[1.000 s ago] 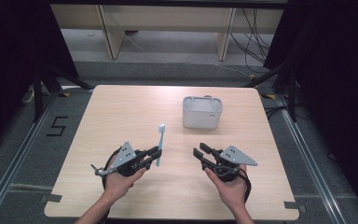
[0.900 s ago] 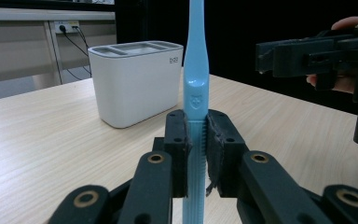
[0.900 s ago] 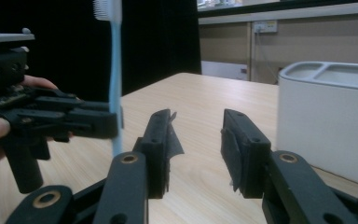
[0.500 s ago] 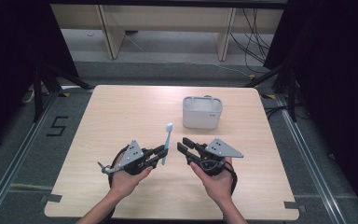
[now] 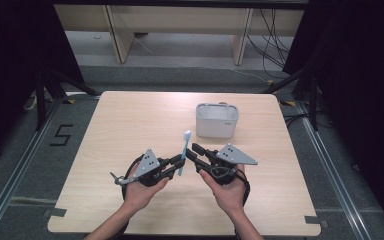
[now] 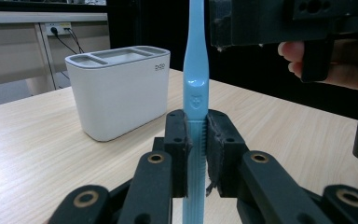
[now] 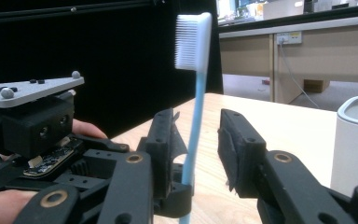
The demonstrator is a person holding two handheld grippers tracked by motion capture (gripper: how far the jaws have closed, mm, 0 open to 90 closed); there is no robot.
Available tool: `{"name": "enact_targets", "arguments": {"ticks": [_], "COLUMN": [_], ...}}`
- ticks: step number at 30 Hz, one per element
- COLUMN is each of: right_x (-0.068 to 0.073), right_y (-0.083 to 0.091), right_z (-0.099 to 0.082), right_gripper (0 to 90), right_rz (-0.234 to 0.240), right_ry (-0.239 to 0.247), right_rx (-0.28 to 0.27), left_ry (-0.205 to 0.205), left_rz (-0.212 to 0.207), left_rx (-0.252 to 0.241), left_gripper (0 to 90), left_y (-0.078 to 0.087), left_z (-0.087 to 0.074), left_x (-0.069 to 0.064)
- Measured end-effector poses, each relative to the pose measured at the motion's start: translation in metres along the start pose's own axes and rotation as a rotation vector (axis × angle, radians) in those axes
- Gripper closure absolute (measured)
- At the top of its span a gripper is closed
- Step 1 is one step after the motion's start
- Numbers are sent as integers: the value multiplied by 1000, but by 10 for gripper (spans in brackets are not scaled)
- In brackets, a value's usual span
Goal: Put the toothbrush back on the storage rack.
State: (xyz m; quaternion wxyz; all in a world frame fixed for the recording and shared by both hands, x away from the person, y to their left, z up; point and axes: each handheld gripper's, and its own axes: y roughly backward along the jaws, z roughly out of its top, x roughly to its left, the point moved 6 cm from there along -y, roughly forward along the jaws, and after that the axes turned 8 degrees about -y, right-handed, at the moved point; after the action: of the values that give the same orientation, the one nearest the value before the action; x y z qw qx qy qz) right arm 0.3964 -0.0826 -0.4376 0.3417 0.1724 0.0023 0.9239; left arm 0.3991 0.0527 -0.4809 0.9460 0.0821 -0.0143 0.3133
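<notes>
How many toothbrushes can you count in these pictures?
1. The blue toothbrush stands upright, clamped in the left claw, near the middle of the table. The white holder looks empty, though its insides are partly hidden.

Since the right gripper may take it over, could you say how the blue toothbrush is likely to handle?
The toothbrush stands straight from the left gripper, so probably stiff and light. Its smooth, narrow handle might slip or pivot between the right gripper's open jaws.

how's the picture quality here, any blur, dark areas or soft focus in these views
High view: even light on the table, its surroundings nearly black. Left gripper view: the toothbrush and white holder are sharp, while the right gripper looms dark and soft at top right. Right gripper view: the bristles are crisp against a black backdrop; the desks behind look bright and slightly hazy.
</notes>
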Motion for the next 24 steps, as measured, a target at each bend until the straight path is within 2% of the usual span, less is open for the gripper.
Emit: {"name": "enact_targets", "arguments": {"ticks": [1, 3, 5, 10, 11, 12, 13, 16, 24], "right_x": [2, 1, 2, 2, 5, 0, 0, 1, 2], "right_y": [1, 0, -3, -5, -5, -7, -7, -7, -6], "right_z": [0, -1, -3, -3, -4, -3, -3, -3, -3], "right_gripper": [668, 671, 695, 735, 753, 765, 781, 815, 860], "right_rz": [4, 2, 7, 1, -6, -7, -14, -9, -21], "right_ry": [-16, -6, -27, -15, -54, 1, -8, -20, -12], "right_rx": [5, 6, 14, 19, 29, 24, 26, 28, 39], "left_ry": [0, -2, -4, -3, 1, 1, -3, -4, -3], "left_rz": [0, -4, -3, 0, -6, -8, -1, -1, -5], "left_rx": [0, -4, 0, -2, -18, -22, 0, 2, 12], "left_gripper": [784, 784, 784, 784, 784, 784, 784, 784, 780], "left_y": [0, -2, -2, -3, -4, -4, -3, -4, -6], "left_z": [0, 0, 1, 2, 3, 3, 3, 3, 3], "left_x": [0, -1, -3, -4, -4, -4, -4, -5, -5]}}
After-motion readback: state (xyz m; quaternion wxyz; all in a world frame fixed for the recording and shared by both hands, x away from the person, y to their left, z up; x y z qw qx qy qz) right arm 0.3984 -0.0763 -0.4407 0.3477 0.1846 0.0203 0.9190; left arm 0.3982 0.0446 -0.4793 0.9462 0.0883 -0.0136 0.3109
